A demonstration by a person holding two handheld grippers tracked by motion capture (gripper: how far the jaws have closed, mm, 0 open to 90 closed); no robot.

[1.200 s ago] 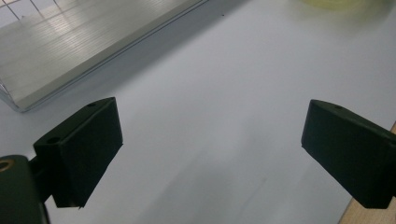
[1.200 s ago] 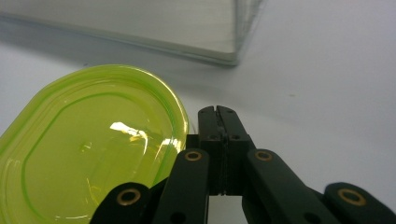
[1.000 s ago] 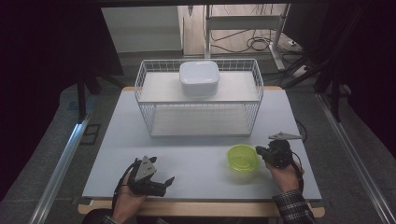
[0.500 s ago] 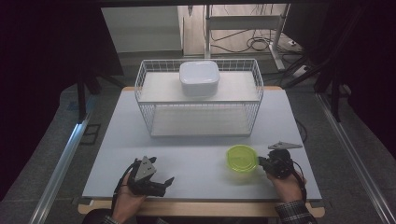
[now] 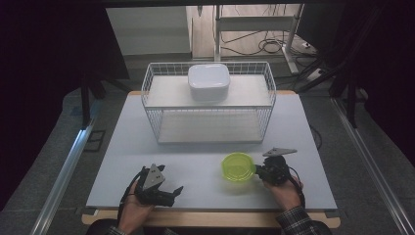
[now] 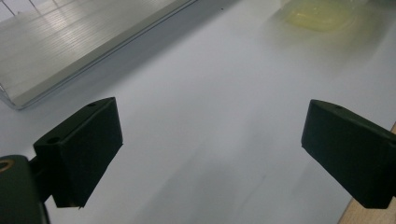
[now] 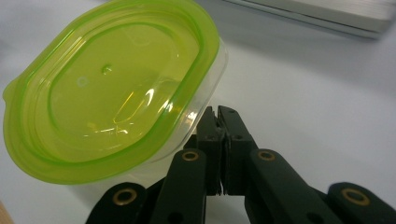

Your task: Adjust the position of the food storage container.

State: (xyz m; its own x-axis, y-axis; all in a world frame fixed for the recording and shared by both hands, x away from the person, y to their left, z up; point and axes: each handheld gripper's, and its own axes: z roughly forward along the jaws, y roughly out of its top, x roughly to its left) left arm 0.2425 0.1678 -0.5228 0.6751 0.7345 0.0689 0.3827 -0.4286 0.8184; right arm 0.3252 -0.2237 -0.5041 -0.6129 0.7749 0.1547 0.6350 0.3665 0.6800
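One lidded tub (image 5: 238, 166) matters here, and in the high view it sits on the table (image 5: 195, 156) near the front edge, at about 9 o'clock from the right gripper (image 5: 256, 171) and touching its tips. That gripper's jaws are closed together against the tub's right side; whether they pinch the lid's rim or only butt against it is hard to tell from above. The left gripper (image 5: 177, 190) rests well apart at about 8 o'clock from the tub, so the right hand (image 5: 284, 188) is clearly the nearer. A wire basket (image 5: 208, 105) with a white box (image 5: 209, 82) on its shelf stands at 12 o'clock, well beyond.

In the left gripper view the jaws stand wide apart with nothing between them, bare table ahead, and the tub (image 6: 320, 14) is a blur at about 1 o'clock.

In the right gripper view the jaws are shut tight, tips meeting just under the green lid (image 7: 112, 79) at its lower right edge, the tub's long axis running from 7 to 1 o'clock.
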